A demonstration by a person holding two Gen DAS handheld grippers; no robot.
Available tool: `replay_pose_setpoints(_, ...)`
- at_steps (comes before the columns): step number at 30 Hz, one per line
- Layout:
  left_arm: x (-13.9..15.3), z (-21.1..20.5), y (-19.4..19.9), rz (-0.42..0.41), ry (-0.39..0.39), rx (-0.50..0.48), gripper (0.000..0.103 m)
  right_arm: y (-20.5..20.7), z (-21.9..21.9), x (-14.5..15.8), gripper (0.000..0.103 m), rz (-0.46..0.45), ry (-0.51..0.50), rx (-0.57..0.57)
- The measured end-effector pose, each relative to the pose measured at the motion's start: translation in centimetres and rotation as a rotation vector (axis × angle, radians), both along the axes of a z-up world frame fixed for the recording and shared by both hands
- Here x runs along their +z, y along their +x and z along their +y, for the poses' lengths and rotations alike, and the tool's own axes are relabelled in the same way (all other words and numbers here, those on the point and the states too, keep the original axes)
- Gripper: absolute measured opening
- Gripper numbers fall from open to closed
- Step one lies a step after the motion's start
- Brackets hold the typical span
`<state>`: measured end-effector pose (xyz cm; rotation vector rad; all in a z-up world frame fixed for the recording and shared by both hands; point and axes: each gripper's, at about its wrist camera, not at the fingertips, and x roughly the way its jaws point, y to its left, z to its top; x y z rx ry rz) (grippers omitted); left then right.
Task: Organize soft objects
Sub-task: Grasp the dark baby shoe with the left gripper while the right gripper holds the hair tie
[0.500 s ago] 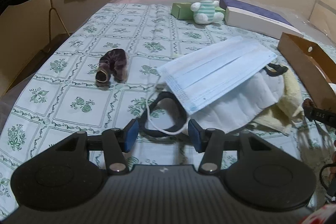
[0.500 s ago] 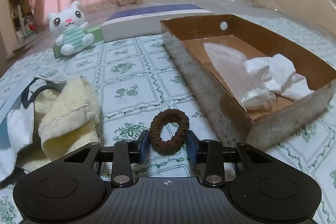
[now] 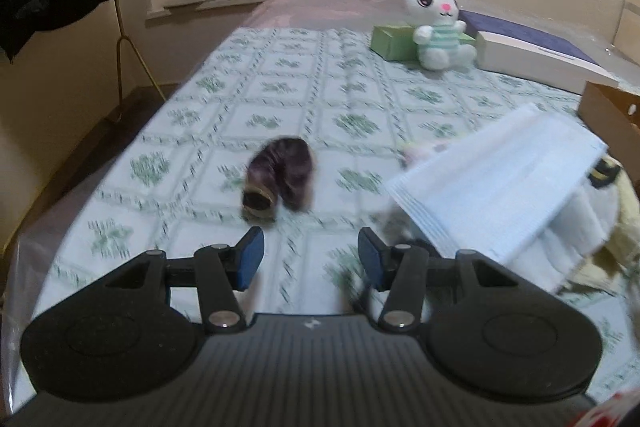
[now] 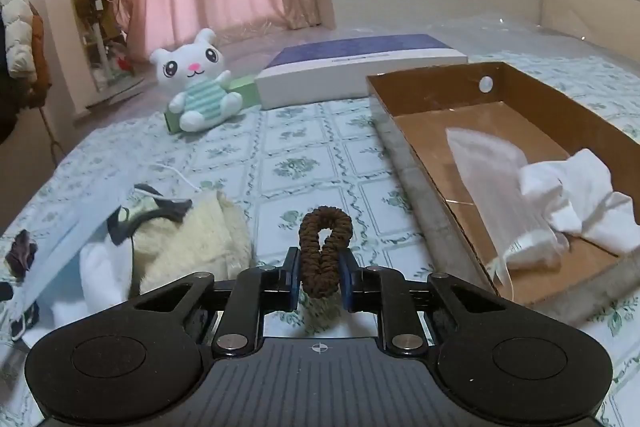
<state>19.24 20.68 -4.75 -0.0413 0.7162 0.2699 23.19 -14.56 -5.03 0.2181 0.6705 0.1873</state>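
Jaws of our right gripper (image 4: 320,281) pinch the brown scrunchie (image 4: 325,251), lifted off the bed's patterned cloth (image 4: 304,163). Jaws of our left gripper (image 3: 310,259) stand spread with nothing between them, short of the purple scrunchie (image 3: 280,181). Beside lie our blue mask (image 3: 500,187) and cream towel (image 4: 192,239); farther, the cardboard box (image 4: 420,187) holding white cloth (image 4: 576,195); farthest, the plush rabbit (image 4: 198,87).

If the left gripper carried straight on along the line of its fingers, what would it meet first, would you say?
Probably the dark purple scrunchie, which lies just ahead of the open left gripper, slightly towards its left finger. Only patterned bedcloth lies between; blur leaves the depth uncertain.
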Motion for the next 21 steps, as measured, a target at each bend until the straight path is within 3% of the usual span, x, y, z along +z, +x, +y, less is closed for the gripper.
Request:
replay_pose_setpoints(7, -0.8, 2.0, 3.3, 0.013, 0.011, -0.005, 0.048, 1.1, 0.0, 0.4, 0.020, 0.013, 0.025, 0.020)
replay_pose_setpoints(9, -1.2, 2.2, 4.0, 0.018, 0.003, -0.007, 0.053, 1.4, 0.0, 0.3, 0.020, 0.017, 0.028, 0.022)
replay_pose_setpoints(15, -2.1, 2.8, 5.5, 0.037, 0.029, 0.038, 0.054, 2.1, 0.0, 0.1, 0.020, 0.026, 0.037, 0.023)
replay_pose_setpoints(18, -2.4, 3.3, 5.9, 0.045, 0.023, 0.053, 0.045, 2.3, -0.1, 0.1, 0.020, 0.023, 0.039, 0.025)
replay_pose_setpoints(21, -2.3, 3.5, 5.8, 0.041, 0.037, 0.057, 0.030, 2.6, -0.2, 0.1, 0.020, 0.023, 0.041, 0.028)
